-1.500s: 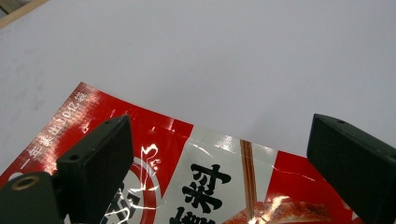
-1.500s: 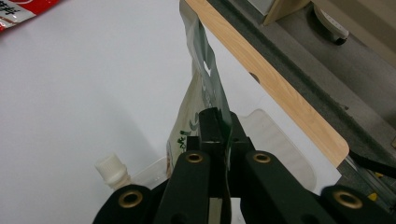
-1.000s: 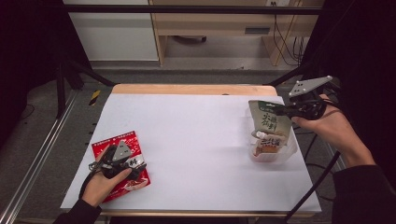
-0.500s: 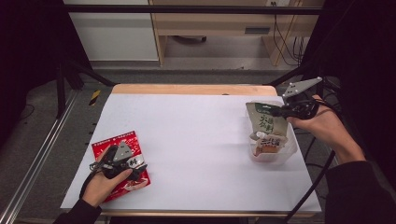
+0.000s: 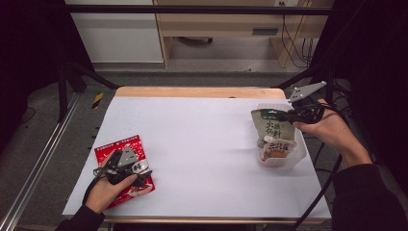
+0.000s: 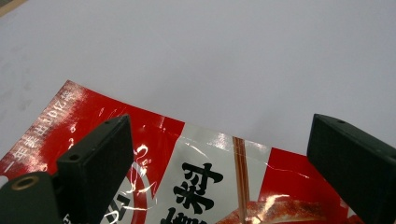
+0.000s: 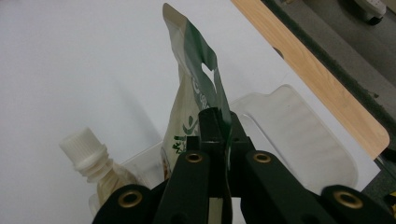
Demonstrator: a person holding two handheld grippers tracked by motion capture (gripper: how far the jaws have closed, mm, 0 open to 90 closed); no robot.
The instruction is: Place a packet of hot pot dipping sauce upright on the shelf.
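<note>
My right claw (image 7: 219, 128) is clamped on the green pouch (image 5: 272, 126), lowering it into the clear tray (image 5: 298, 156) beside the spouted pouch (image 5: 275, 147), while my left claw (image 5: 126, 166) hovers wide open over the red packet (image 5: 108, 150), not yet picked up.

A white sheet covers the table (image 5: 207, 144), its wooden edge (image 5: 192, 91) bare at the far side. Beyond stands a wooden bench (image 5: 216, 24).
</note>
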